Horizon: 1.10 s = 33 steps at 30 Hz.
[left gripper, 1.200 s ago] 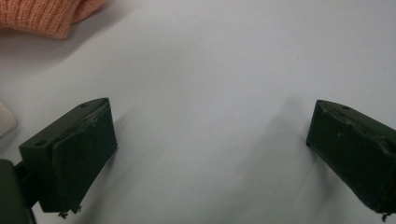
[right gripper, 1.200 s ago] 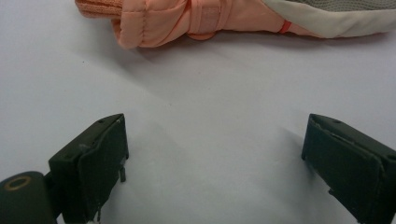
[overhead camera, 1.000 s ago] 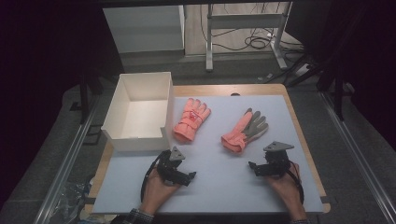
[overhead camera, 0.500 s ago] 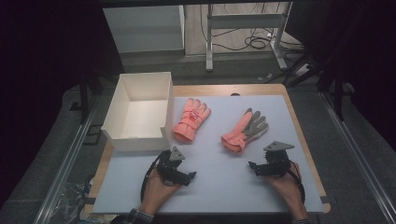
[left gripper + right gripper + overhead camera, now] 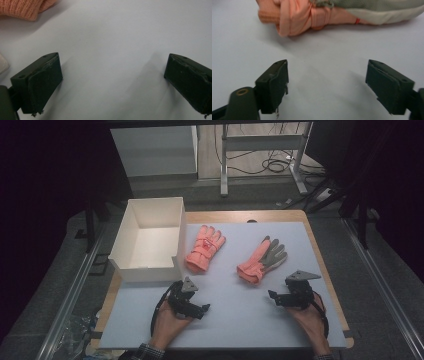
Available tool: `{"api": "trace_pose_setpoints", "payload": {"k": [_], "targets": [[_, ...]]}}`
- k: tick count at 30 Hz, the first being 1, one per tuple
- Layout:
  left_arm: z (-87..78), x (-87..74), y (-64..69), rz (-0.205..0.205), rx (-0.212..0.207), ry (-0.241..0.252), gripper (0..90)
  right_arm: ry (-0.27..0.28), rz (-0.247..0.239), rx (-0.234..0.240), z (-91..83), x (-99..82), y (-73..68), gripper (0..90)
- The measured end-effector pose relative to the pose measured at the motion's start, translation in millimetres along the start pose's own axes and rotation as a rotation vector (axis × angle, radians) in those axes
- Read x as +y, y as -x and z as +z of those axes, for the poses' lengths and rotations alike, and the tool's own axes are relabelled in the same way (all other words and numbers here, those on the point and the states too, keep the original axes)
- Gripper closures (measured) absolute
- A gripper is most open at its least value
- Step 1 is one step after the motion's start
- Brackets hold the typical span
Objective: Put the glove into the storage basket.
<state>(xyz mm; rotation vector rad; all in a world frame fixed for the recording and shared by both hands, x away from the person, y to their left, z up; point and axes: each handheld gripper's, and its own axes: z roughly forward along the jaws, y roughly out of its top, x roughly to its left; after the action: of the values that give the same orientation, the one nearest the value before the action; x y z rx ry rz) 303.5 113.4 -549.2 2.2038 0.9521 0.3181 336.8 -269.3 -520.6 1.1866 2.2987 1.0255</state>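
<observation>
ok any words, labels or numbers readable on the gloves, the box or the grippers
None can be read.
Left glove, right glove: no print or label shows.
White box: plain walls.
Left gripper, right gripper: no markings legible.

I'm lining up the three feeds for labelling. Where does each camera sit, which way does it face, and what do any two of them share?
High view: above the person's side, looking forward and down on the table; both hands and tongs show.
Left gripper view: rides the left tongs, facing the mat; open jaws show.
Right gripper view: rides the right tongs, facing the grey-palmed glove; its jaws, just closing, stand apart around nothing.
Shared: that glove also shows from above.
</observation>
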Motion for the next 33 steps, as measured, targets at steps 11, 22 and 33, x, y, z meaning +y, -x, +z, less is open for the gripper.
{"api": "trace_pose_setpoints", "payload": {"k": [11, 22, 33], "targets": [[-0.1, -0.1, -0.1, -0.001, 0.0, 0.0, 1.4, 0.017, -0.008, 0.013, -7.1, 36.7, 5.3, 38.8], [-0.1, -0.1, -0.1, -0.001, 0.0, 0.001, 1.4, 0.036, 0.001, -0.01, 16.4, 76.9, 16.5, 53.6], [-0.1, 0.0, -0.4, 0.004, 0.0, 0.001, 1.4, -0.042, -0.003, -0.162, 55.2, 96.3, 29.5, 45.7]]}}
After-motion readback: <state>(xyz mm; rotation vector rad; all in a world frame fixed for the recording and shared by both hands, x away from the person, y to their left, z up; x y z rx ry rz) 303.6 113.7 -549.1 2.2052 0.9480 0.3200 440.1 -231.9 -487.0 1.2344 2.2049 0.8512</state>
